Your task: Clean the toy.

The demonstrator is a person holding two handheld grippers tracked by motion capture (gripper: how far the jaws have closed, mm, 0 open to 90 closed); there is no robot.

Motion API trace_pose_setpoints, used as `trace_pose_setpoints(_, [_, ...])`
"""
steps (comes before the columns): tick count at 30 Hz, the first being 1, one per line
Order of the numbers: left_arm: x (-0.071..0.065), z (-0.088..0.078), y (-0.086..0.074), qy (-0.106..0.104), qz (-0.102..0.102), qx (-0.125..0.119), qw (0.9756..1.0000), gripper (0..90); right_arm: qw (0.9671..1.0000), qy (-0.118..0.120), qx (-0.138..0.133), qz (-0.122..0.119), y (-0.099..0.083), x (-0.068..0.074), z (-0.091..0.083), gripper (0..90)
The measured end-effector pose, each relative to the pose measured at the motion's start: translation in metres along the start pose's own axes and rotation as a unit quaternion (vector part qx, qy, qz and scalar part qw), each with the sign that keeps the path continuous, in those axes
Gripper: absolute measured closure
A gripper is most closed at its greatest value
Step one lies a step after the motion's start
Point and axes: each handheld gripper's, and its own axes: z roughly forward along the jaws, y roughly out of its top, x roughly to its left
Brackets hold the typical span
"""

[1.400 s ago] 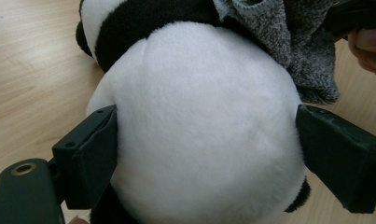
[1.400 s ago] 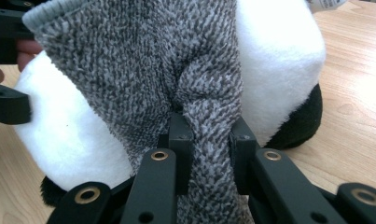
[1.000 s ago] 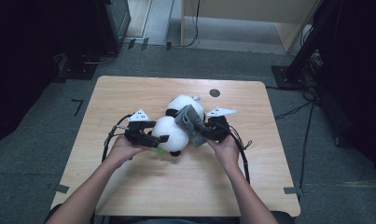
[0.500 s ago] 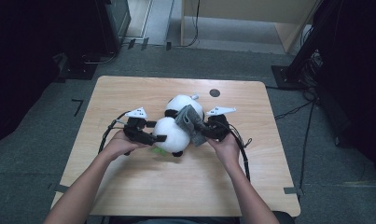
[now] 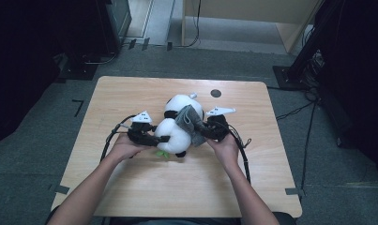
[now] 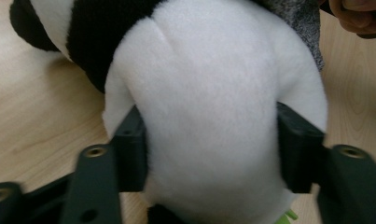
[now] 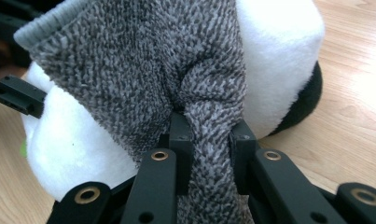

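A black-and-white panda plush (image 5: 177, 123) lies in the middle of the wooden table (image 5: 130, 93), a grey knitted cloth (image 5: 189, 122) draped over it. My left gripper (image 5: 161, 138) has just been closing and its jaws now press into the plush's white body (image 6: 213, 116) from both sides. My right gripper (image 5: 200, 133) is shut on a bunched fold of the grey cloth (image 7: 209, 135), pinched between its pads against the plush (image 7: 279, 51). A small green piece (image 5: 161, 153) pokes out under the plush.
A dark round hole (image 5: 215, 93) marks the table's far side. Black cables (image 5: 112, 137) trail from both grippers across the tabletop. Dark equipment stands on the floor beyond the table, with a wooden cabinet (image 5: 271, 18) at the back.
My left gripper has shifted slightly toward the plush and its jaws have come together onto the white body. The right gripper and the cloth have not moved.
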Motion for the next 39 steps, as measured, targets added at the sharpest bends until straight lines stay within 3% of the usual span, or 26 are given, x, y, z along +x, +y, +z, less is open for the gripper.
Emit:
trace_pose_setpoints(1, [-0.001, -0.001, 0.0, 0.002, 0.004, -0.001, 1.0, 51.0, 1.0, -0.002, -0.001, 0.001, 0.0, -0.001, -0.001, 77.7])
trace_pose_setpoints(4, [-0.004, -0.005, 0.003, 0.004, -0.011, -0.011, 0.9999, 57.5, 0.9997, 0.008, -0.012, 0.018, 0.001, -0.004, -0.009, 77.8])
trace_pose_setpoints(7, [-0.008, -0.009, 0.009, 0.014, -0.02, -0.025, 0.9994, 58.2, 0.9982, 0.026, -0.048, 0.025, 0.006, 0.0, -0.024, 77.7])
trace_pose_setpoints(9, [-0.01, -0.011, 0.014, 0.021, -0.032, -0.04, 0.9985, 58.1, 0.9965, 0.036, -0.074, 0.015, 0.011, 0.009, -0.035, 77.7])
trace_pose_setpoints(11, [-0.01, -0.014, 0.018, 0.02, -0.062, -0.057, 0.9963, 58.0, 0.9944, 0.05, -0.092, 0.0, 0.015, 0.022, -0.044, 77.7])
trace_pose_setpoints(15, [-0.012, -0.017, 0.02, 0.032, -0.099, -0.075, 0.9916, 57.7, 0.9898, 0.095, -0.104, -0.023, 0.012, 0.046, -0.046, 77.6])
trace_pose_setpoints(16, [-0.012, -0.018, 0.02, 0.029, -0.113, -0.082, 0.9898, 57.6, 0.9888, 0.106, -0.102, -0.026, 0.01, 0.051, -0.044, 77.6])
trace_pose_setpoints(18, [-0.012, -0.02, 0.02, 0.028, -0.118, -0.092, 0.9882, 57.5, 0.9889, 0.113, -0.089, -0.036, 0.007, 0.057, -0.037, 77.6])
trace_pose_setpoints(22, [-0.017, -0.024, 0.023, 0.037, -0.11, -0.102, 0.988, 57.6, 0.9896, 0.12, -0.067, -0.042, -0.001, 0.062, -0.023, 77.7])
trace_pose_setpoints(24, [-0.018, -0.023, 0.022, 0.045, -0.109, -0.1, 0.988, 57.5, 0.989, 0.126, -0.069, -0.036, -0.003, 0.062, -0.019, 77.5])
trace_pose_setpoints(29, [-0.015, -0.019, 0.018, 0.045, -0.125, -0.09, 0.987, 57.4, 0.9889, 0.131, -0.046, -0.053, -0.01, 0.061, -0.011, 77.4])
trace_pose_setpoints(35, [-0.013, -0.02, 0.018, 0.04, -0.14, -0.103, 0.9839, 57.4, 0.9874, 0.139, -0.024, -0.071, -0.013, 0.063, -0.008, 77.4])
trace_pose_setpoints(39, [-0.011, -0.021, 0.016, 0.044, -0.139, -0.099, 0.9843, 57.3, 0.9872, 0.135, -0.005, -0.085, -0.015, 0.066, -0.002, 77.4])
